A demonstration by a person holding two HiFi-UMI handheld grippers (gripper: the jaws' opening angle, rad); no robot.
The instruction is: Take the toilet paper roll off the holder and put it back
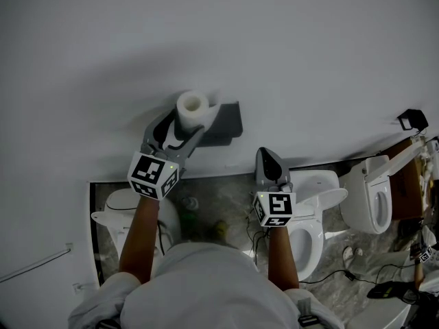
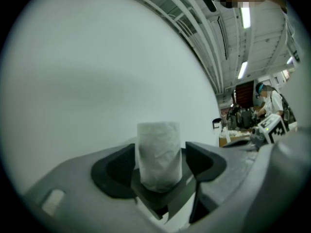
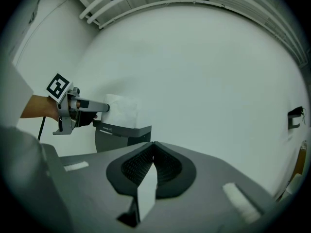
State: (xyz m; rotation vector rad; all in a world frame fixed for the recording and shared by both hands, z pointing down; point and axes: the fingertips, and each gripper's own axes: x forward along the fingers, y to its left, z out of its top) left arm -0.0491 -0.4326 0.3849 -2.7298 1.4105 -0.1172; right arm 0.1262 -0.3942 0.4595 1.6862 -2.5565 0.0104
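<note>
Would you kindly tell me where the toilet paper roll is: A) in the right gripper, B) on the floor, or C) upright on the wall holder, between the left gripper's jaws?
C: the toilet paper roll stands on the holder, the left gripper open around it.

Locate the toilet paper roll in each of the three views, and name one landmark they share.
Head view: roll upper centre-left, between the left gripper's jaws.
Left gripper view: roll lower centre, between the jaws.
Right gripper view: roll left of centre, atop the holder.
Shared landmark: the dark holder, under the roll in every view.
</note>
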